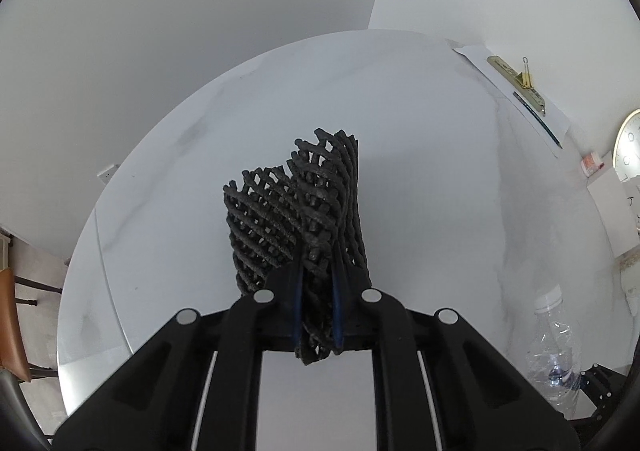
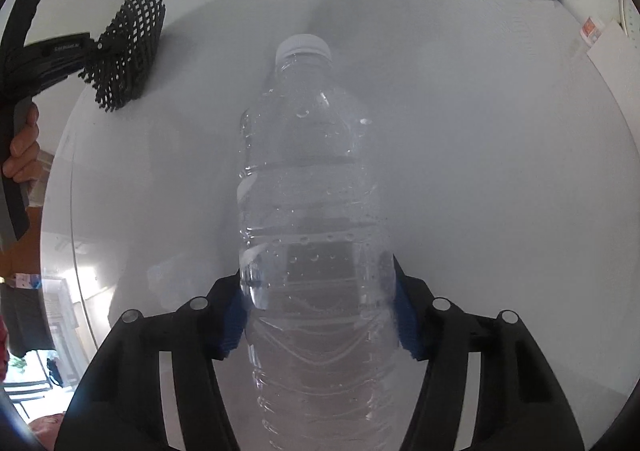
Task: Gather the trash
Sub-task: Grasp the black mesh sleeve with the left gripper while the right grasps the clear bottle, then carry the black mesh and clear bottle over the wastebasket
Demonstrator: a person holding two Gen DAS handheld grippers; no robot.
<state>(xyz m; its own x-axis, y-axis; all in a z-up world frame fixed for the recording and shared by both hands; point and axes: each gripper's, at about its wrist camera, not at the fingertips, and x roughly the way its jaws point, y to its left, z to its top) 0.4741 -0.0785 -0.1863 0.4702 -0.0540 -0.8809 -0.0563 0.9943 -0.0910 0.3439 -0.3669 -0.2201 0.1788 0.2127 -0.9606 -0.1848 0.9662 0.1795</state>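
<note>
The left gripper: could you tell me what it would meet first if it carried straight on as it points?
Probably the white tabletop. The left gripper is shut on the black foam net, whose far end would touch down first; depth is unclear.

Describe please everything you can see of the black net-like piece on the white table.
The black foam mesh looks like a protective sleeve of soft, rough foam strands crossing in a diamond lattice with open holes. It is folded or crumpled into two flattened lobes. The left claw is shut on its near end, whose tip sticks out behind the blue pads. In the right wrist view it reaches out from the claw over the round white table; whether its far end touches the surface I cannot tell.
</note>
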